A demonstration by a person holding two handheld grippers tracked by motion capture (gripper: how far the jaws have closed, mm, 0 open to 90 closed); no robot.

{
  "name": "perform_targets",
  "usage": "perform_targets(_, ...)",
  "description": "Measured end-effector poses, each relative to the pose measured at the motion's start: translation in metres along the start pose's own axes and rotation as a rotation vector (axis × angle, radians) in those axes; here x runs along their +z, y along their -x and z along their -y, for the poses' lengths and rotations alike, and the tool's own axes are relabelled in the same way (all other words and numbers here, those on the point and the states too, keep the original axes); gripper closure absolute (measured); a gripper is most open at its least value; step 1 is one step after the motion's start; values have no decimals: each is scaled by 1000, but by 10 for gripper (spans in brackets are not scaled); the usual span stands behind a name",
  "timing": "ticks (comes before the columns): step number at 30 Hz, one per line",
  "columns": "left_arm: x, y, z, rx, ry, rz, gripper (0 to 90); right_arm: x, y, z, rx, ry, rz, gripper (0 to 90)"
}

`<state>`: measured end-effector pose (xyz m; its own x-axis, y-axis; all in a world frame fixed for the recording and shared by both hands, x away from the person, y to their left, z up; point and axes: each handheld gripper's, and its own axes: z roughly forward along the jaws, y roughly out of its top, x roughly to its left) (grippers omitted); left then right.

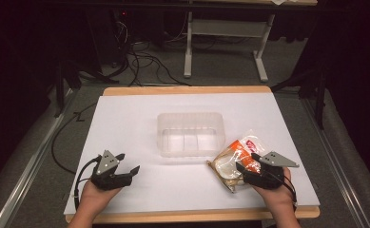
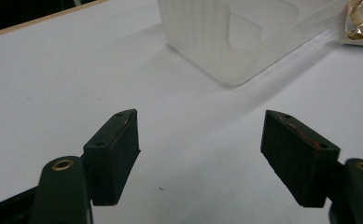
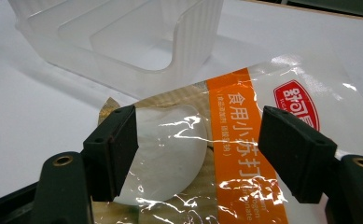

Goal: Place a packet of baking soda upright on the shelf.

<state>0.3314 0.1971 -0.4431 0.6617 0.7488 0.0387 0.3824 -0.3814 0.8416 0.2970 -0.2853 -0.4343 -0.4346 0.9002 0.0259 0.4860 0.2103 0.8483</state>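
High view: a white surface carries a clear plastic container at its centre, empty. Just beside the container's near right corner lies a crinkly packet with an orange stripe and white powder inside. The right gripper hangs over the packet's near end, jaws spread. The left gripper rests well apart at the near left, released and holding nothing.

Left gripper view: its two black jaws stand wide over bare white surface, with the container ahead and a corner of the packet at the far right.

Right gripper view: the jaws straddle the packet, one pad over the white powder bulge, the other on the orange and clear film beside it. They look spread rather than pressing, so the packet is not yet grasped.

Likely risks: the slick film may slide out of a shallow pinch, or the powder may shift and let the packet sag and catch the container's wall on the way in.
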Motion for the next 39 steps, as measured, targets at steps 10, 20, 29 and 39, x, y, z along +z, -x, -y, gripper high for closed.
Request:
perform_targets(10, 0, 0, 0, 5, -5, 2, 282, -2, 2, -1, 4, 13, 8, 296)
perform_targets(20, 0, 1, 0, 13, -11, 4, 282, -15, 26, 0, 68, 41, 72, 314)
perform_targets(29, 1, 1, -1, 12, -6, 6, 281, -25, 53, 5, 138, 51, 144, 253)
perform_targets(39, 5, 2, -3, 20, -10, 14, 281, -20, 77, 17, 291, 1, 123, 158)
